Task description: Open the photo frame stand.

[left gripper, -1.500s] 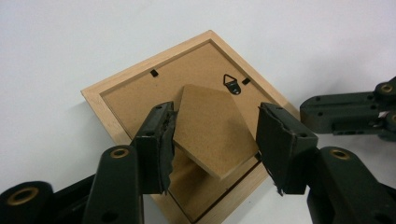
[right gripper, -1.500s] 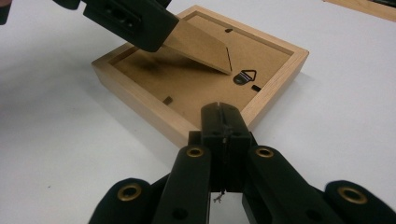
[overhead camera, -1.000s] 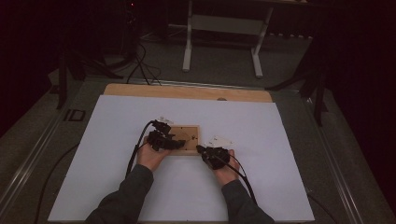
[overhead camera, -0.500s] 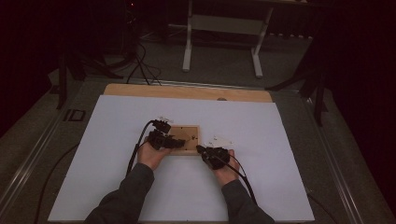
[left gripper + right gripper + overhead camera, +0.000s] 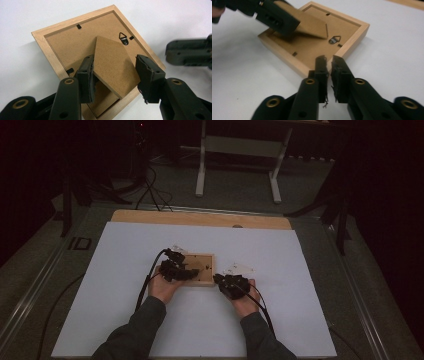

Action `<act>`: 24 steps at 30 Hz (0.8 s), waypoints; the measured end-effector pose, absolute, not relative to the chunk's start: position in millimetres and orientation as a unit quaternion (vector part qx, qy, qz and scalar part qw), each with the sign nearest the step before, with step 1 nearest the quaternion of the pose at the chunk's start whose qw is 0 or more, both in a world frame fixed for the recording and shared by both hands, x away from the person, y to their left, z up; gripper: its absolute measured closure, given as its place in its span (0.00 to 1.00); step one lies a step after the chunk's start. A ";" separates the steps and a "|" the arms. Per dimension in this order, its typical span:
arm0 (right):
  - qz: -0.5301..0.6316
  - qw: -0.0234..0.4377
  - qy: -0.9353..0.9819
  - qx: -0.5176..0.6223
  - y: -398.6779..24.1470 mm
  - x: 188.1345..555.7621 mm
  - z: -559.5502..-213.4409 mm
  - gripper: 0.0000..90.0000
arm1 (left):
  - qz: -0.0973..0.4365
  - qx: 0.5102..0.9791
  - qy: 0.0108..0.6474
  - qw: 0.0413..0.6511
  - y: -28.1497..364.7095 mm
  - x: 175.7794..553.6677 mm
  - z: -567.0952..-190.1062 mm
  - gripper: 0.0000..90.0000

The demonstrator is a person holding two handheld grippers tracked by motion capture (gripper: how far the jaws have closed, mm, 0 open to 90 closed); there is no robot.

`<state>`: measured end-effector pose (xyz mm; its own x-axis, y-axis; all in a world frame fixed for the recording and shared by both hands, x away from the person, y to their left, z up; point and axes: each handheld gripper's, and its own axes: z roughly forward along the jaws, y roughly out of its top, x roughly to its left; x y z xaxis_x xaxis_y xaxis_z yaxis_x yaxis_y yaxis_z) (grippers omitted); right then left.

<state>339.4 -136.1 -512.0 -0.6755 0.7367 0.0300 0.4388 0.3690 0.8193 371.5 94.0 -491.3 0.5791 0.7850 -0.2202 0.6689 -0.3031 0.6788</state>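
From above I see the wooden picture frame (image 5: 199,268) lying back-up at the middle of the white table (image 5: 310,295), my left claw (image 5: 187,271) over it and my right claw (image 5: 218,280) at its lower right corner. In the left gripper view my left claw (image 5: 116,75) has just been closing, its jaws either side of the raised fibreboard stand (image 5: 113,63), right pad clear. In the right gripper view my right claw (image 5: 329,65), just been opening, is narrow at the frame's near rim, the rim's corner between the tips.
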 end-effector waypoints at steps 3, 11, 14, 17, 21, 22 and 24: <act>0.436 0.165 0.807 0.362 -140.6 340.9 -506.9 0.78 | 0.090 0.808 0.444 0.378 91.9 368.1 -489.5 0.59; 0.437 0.171 0.805 0.363 -150.7 343.8 -496.2 0.69 | 0.139 0.819 0.413 0.373 86.0 353.5 -485.1 0.59; 0.436 0.174 0.806 0.362 -153.3 344.6 -490.7 0.67 | 0.152 0.821 0.405 0.372 85.2 349.5 -484.9 0.59; 0.437 0.182 0.805 0.358 -154.0 345.6 -484.9 0.64 | 0.160 0.821 0.403 0.373 85.0 346.3 -485.1 0.58; 0.439 0.186 0.804 0.356 -153.9 348.5 -478.3 0.63 | 0.173 0.820 0.397 0.374 85.5 340.2 -485.3 0.58; 0.439 0.188 0.804 0.355 -153.9 349.6 -476.9 0.63 | 0.175 0.820 0.395 0.375 86.1 338.4 -485.4 0.58; 0.441 0.186 0.802 0.356 -153.8 351.3 -474.2 0.63 | 0.179 0.819 0.393 0.378 87.3 335.3 -486.4 0.58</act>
